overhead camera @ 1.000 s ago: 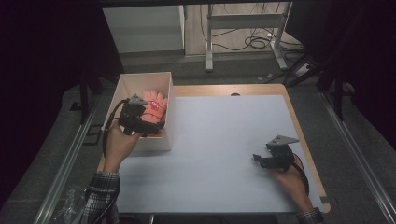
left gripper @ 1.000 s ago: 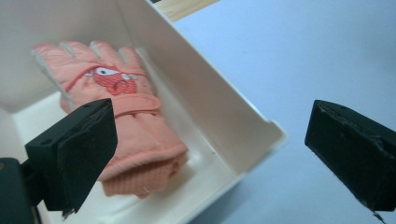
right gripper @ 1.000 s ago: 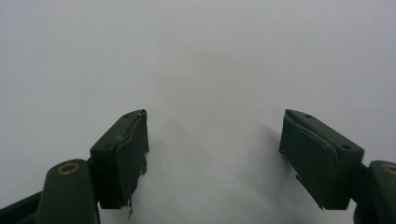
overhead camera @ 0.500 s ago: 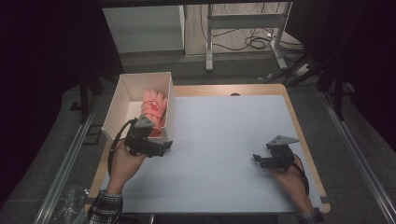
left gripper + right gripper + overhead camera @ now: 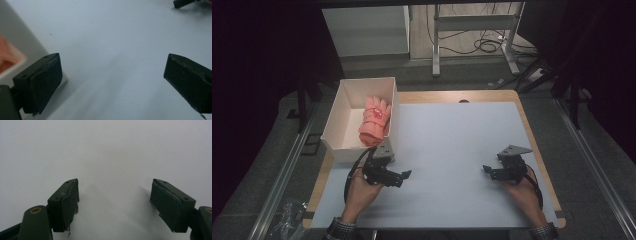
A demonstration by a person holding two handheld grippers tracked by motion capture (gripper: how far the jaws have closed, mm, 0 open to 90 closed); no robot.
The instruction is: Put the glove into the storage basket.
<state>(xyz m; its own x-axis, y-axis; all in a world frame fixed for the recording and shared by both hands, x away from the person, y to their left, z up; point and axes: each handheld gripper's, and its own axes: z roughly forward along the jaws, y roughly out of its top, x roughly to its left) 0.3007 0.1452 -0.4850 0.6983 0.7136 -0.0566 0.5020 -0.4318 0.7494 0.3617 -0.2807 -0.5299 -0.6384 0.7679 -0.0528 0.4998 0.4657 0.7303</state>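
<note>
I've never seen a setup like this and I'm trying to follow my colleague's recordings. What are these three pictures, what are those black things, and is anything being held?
A person sits at a table and holds a hand-operated tool in each hand, each ending in a two-jaw claw. The high view looks down on the pale grey table top. The left claw rests near the open white cardboard box, and the right claw rests at the table's right side. The other two pictures come from cameras riding on each claw, looking out between its two black jaws. In both, the jaws stand wide apart over bare table, so nothing is held. Inside the box lies a rolled salmon-pink cloth; the left gripper view catches the box's corner.
</note>
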